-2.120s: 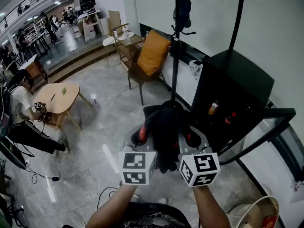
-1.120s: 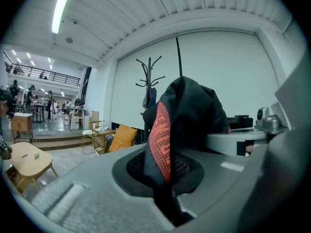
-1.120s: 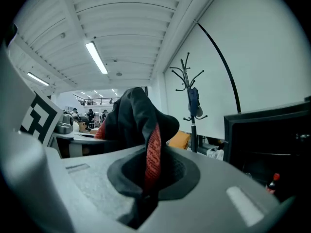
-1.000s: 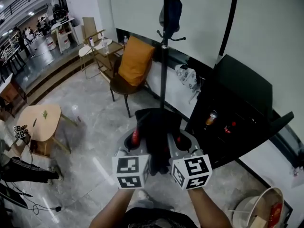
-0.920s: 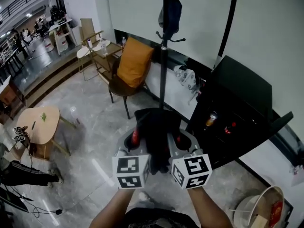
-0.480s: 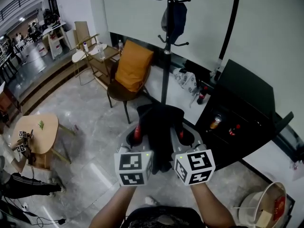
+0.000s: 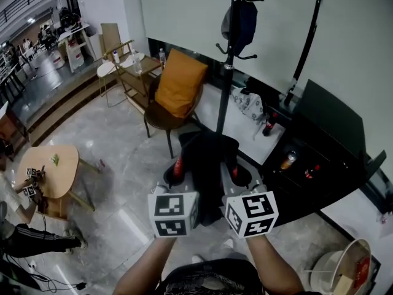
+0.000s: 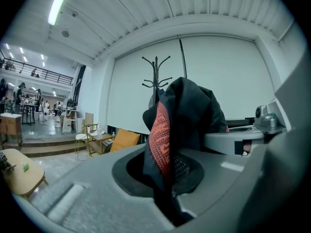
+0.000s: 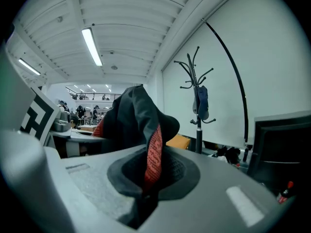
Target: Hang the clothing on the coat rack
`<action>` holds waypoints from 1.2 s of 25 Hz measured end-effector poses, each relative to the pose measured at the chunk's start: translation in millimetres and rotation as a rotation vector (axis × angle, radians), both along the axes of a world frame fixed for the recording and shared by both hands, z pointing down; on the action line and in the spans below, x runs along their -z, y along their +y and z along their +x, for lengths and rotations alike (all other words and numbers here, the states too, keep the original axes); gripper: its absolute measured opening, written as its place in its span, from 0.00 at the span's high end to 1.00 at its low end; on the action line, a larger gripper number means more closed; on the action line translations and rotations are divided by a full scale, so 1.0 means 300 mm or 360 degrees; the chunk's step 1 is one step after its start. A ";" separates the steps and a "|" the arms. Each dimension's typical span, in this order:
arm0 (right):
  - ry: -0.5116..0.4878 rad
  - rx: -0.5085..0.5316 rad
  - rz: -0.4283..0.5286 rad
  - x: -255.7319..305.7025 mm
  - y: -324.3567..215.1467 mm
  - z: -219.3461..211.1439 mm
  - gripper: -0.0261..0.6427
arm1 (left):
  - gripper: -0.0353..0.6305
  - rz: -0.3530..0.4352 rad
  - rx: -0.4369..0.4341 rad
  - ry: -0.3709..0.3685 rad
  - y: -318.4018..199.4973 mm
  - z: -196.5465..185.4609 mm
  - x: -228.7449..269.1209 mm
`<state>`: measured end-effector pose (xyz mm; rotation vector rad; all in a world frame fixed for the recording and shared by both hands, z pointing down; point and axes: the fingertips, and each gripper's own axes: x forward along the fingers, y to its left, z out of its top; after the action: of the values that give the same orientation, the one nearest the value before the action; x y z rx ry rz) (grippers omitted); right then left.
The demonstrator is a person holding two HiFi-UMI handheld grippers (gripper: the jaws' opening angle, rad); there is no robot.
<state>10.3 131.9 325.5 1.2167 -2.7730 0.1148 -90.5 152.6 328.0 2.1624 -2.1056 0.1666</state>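
- A tall black coat rack [image 7: 226,91] stood upright in the upper centre of the head view, its pole running from the top edge down to just behind the clothing. Its hooks sat at the very top of the frame. A dark blue item [image 7: 241,20] already hung on one of them.
- The clothing [image 7: 206,165], a black garment with red patterned patches, was bunched in the centre of the head view, below the hooks and in front of the pole. It had not yet been hung.
- The left gripper [image 7: 177,168] and right gripper [image 7: 235,171] sat side by side in the lower centre, each with its jaws clamped on a fold of the clothing.
- In the left gripper view the rack rose directly behind the clothing; in the right gripper view it stood to the right of it.
- Judged from this, the hooks lay ahead and well above the clothing, so the coming move looked like a lift upward and forward. The right gripper seemed slightly nearer the pole.
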 end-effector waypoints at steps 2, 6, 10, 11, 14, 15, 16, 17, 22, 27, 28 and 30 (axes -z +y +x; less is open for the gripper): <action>-0.0005 0.0013 -0.0006 -0.009 -0.020 -0.016 0.92 | 0.91 -0.0004 0.0012 -0.0003 -0.018 -0.015 -0.008; -0.0011 0.0052 -0.0001 -0.029 -0.062 -0.050 0.92 | 0.91 -0.0009 0.0049 -0.0011 -0.053 -0.048 -0.027; -0.0019 0.0091 0.0000 -0.047 -0.142 -0.080 0.92 | 0.91 -0.0022 0.0091 -0.0024 -0.121 -0.075 -0.049; -0.0023 0.0099 -0.0003 -0.050 -0.170 -0.086 0.92 | 0.91 -0.0028 0.0099 -0.0029 -0.144 -0.078 -0.053; -0.0034 0.0122 -0.0008 -0.054 -0.254 -0.100 0.92 | 0.91 -0.0047 0.0114 -0.0041 -0.224 -0.083 -0.060; -0.0037 0.0130 -0.0008 -0.054 -0.283 -0.104 0.92 | 0.91 -0.0052 0.0119 -0.0044 -0.253 -0.083 -0.062; -0.0041 0.0138 -0.0008 -0.054 -0.313 -0.106 0.92 | 0.91 -0.0057 0.0124 -0.0047 -0.284 -0.082 -0.062; -0.0044 0.0145 -0.0010 -0.053 -0.344 -0.105 0.92 | 0.91 -0.0061 0.0129 -0.0050 -0.316 -0.080 -0.062; -0.0058 0.0159 -0.0008 -0.046 -0.498 -0.088 0.92 | 0.91 -0.0061 0.0145 -0.0059 -0.468 -0.062 -0.053; -0.0070 0.0165 -0.0021 -0.057 -0.643 -0.053 0.92 | 0.91 -0.0085 0.0149 -0.0067 -0.616 -0.023 -0.064; -0.0075 0.0167 -0.0024 -0.058 -0.671 -0.046 0.92 | 0.91 -0.0088 0.0152 -0.0071 -0.642 -0.017 -0.065; -0.0085 0.0173 -0.0026 -0.058 -0.723 -0.035 0.92 | 0.91 -0.0093 0.0159 -0.0081 -0.691 -0.006 -0.066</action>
<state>-0.1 -85.0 342.7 1.0718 -2.8708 0.1623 -92.3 -54.6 347.8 2.0365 -2.2015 0.2729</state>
